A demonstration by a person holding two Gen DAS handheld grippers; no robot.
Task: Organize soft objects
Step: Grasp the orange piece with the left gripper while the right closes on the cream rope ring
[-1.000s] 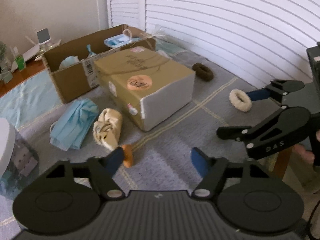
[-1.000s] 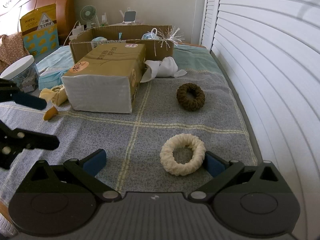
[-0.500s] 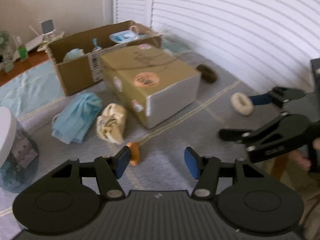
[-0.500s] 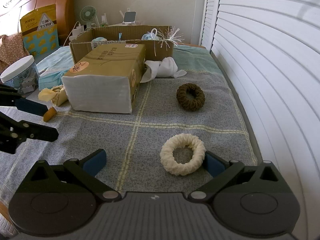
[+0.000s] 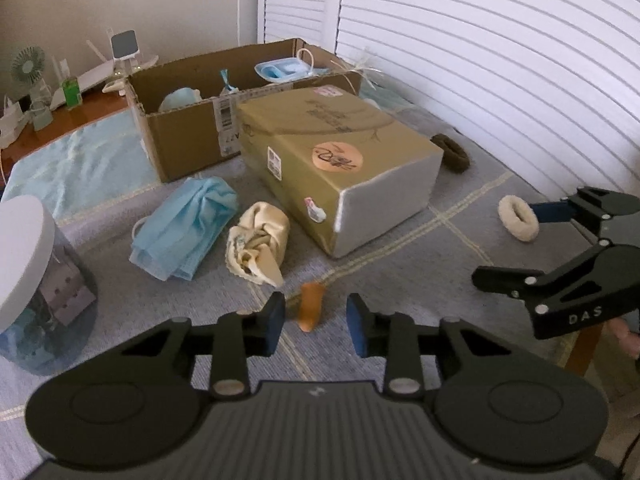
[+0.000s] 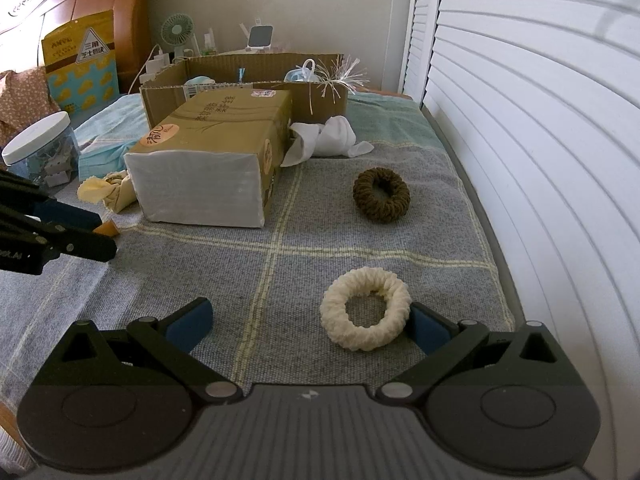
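Left tool (image 5: 315, 318) is closing around a small orange soft piece (image 5: 310, 306) on the grey blanket (image 6: 280, 280) just in front of the tissue pack (image 5: 340, 168), pads not yet touching, while right tool (image 6: 308, 322) stands wide apart, cream scrunchie (image 6: 366, 314) between its fingers.

Both cameras sit low behind their own fingers and look obliquely down across the grey checked blanket (image 6: 280, 216), the left from near the jar side, the right close along the shutter wall, and both views share the tissue pack (image 5: 340, 160) and cardboard box (image 6: 256, 76).
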